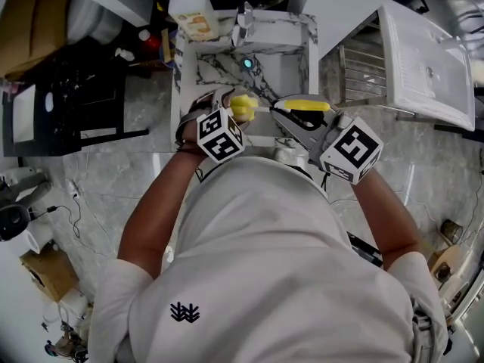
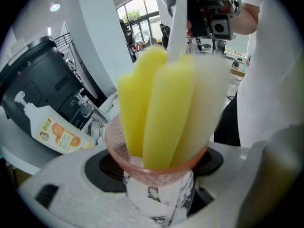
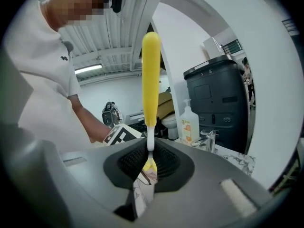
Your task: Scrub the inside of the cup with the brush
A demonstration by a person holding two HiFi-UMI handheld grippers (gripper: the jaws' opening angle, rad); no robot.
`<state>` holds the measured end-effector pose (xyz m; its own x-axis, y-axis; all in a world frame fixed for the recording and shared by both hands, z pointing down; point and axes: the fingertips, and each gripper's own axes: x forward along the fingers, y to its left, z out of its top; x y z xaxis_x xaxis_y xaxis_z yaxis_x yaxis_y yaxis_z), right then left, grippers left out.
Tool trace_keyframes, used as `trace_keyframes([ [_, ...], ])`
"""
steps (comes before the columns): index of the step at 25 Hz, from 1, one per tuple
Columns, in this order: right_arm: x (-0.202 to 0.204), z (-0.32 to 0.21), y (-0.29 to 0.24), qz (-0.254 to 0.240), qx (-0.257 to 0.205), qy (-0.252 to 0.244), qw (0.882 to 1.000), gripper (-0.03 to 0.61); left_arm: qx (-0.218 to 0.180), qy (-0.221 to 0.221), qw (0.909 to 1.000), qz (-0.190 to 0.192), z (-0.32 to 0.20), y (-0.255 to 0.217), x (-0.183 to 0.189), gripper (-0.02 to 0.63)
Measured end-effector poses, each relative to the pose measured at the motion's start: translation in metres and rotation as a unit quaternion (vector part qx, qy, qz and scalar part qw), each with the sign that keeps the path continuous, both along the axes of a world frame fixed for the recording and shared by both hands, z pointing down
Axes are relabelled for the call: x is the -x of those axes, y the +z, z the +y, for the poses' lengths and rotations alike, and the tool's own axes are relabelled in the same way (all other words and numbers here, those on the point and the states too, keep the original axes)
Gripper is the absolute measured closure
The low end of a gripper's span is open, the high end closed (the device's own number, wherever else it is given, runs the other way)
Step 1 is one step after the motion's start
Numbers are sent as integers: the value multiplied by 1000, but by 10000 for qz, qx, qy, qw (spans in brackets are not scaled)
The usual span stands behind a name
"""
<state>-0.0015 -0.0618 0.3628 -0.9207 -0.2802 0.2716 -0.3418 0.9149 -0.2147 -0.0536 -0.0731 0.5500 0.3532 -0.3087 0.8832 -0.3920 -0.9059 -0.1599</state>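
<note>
A pink see-through cup (image 2: 159, 172) sits between the jaws of my left gripper (image 2: 159, 194), which is shut on its sides. The brush's yellow sponge head (image 2: 161, 113) fills the cup's mouth and sticks out of it. Its white stem (image 2: 176, 27) runs up to my right gripper (image 2: 209, 13). In the head view both grippers meet over the sink, with the left gripper (image 1: 233, 116) beside the sponge head (image 1: 243, 108) and the right gripper (image 1: 283, 113) under the yellow handle (image 1: 306, 105). In the right gripper view the right gripper (image 3: 149, 167) is shut on the brush, and the yellow handle (image 3: 151, 80) rises from it.
A marble sink (image 1: 291, 74) lies below the grippers, with a faucet (image 1: 246, 17) at its back. A soap bottle (image 1: 195, 13) with an orange label stands at the back left. A wire rack (image 1: 363, 74) and a white tray (image 1: 427, 66) are to the right. A black appliance (image 2: 38, 89) stands behind the bottle.
</note>
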Motion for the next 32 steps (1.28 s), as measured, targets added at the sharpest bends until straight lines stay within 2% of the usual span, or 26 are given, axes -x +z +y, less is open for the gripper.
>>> trace_keyframes([
  [5, 18, -3, 29, 269, -12, -62, 9996, 535, 15, 136, 9999, 26, 1, -4, -12, 235],
  [10, 16, -12, 39, 266, 106, 38, 9996, 535, 70, 122, 9999, -26, 3, -1, -7, 235],
  [16, 0, -20, 22, 48, 158, 163, 9997, 532, 58, 102, 9999, -117, 5, 4, 2, 235],
  [24, -20, -18, -13, -281, -3, 251, 9993, 535, 64, 6, 9999, -138, 0, 6, 7, 235],
  [32, -8, -7, -3, -163, -32, 13, 9999, 535, 53, 103, 9999, -39, -1, 0, -4, 235],
])
